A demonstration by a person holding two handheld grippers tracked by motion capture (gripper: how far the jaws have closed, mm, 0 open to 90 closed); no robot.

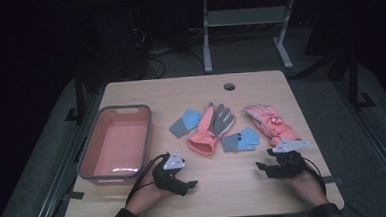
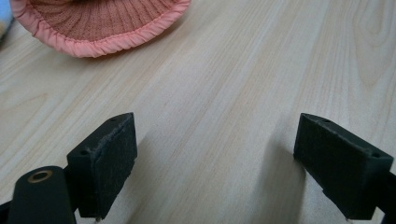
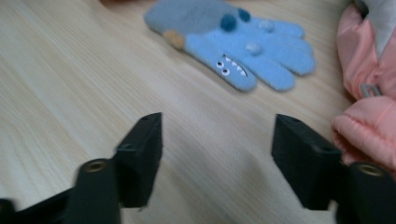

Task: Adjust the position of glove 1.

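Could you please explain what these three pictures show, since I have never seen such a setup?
A person sits at a table holding a hand-held two-jaw gripper in each hand. The high view looks down from above: left gripper, right gripper. The other two pictures come from cameras riding on each gripper, looking along its black jaws. On the table lie a pink bin, two blue gloves and two pink gloves. Both grippers are open and hold nothing; the right one faces a blue glove.
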